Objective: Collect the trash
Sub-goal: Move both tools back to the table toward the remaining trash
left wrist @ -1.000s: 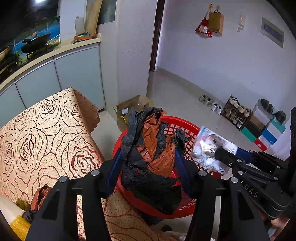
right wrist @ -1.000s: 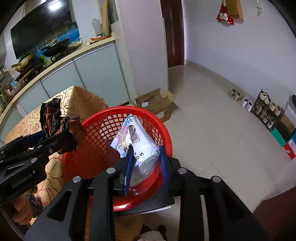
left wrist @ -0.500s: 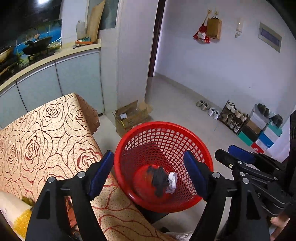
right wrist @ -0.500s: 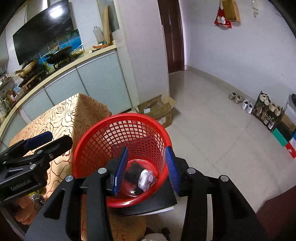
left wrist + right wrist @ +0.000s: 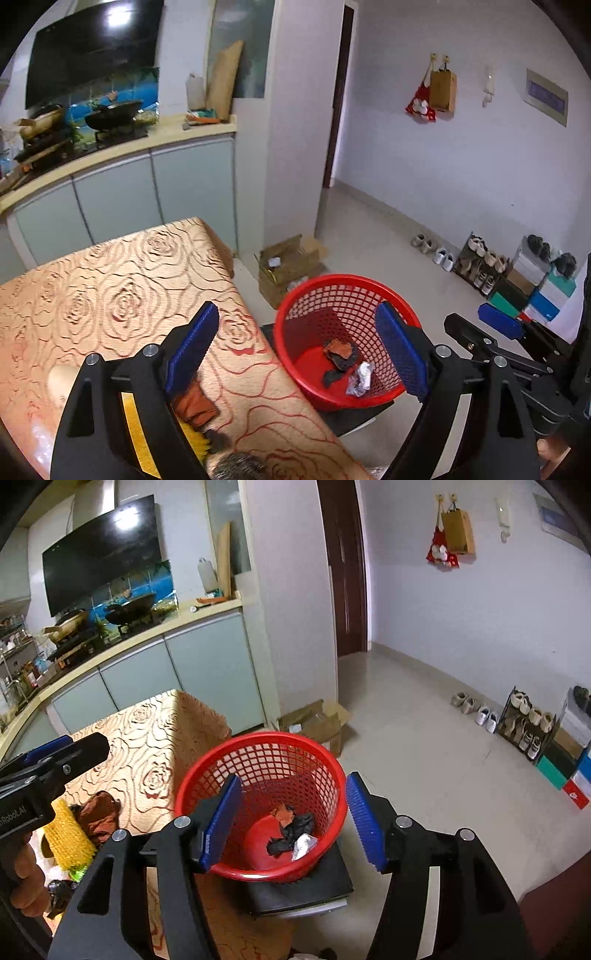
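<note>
Both tongs pulled back higher since earlier; left tongs [image 5: 295, 350], right tongs [image 5: 291, 819] spread apart above red basket [image 5: 258, 753].

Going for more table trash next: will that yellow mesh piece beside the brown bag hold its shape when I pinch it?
Probably not. The yellow mesh piece looks like a soft foam net, so it should squash flat between the pads. It likely weighs very little and may spring back. The crumpled brown bag touches it and could drag along.

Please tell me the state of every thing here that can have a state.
left gripper: open, empty
right gripper: open, empty
red basket: upright, trash at bottom
cardboard box: flaps open
orange-and-black bag: crumpled on table
yellow foam net: lying on table
</note>
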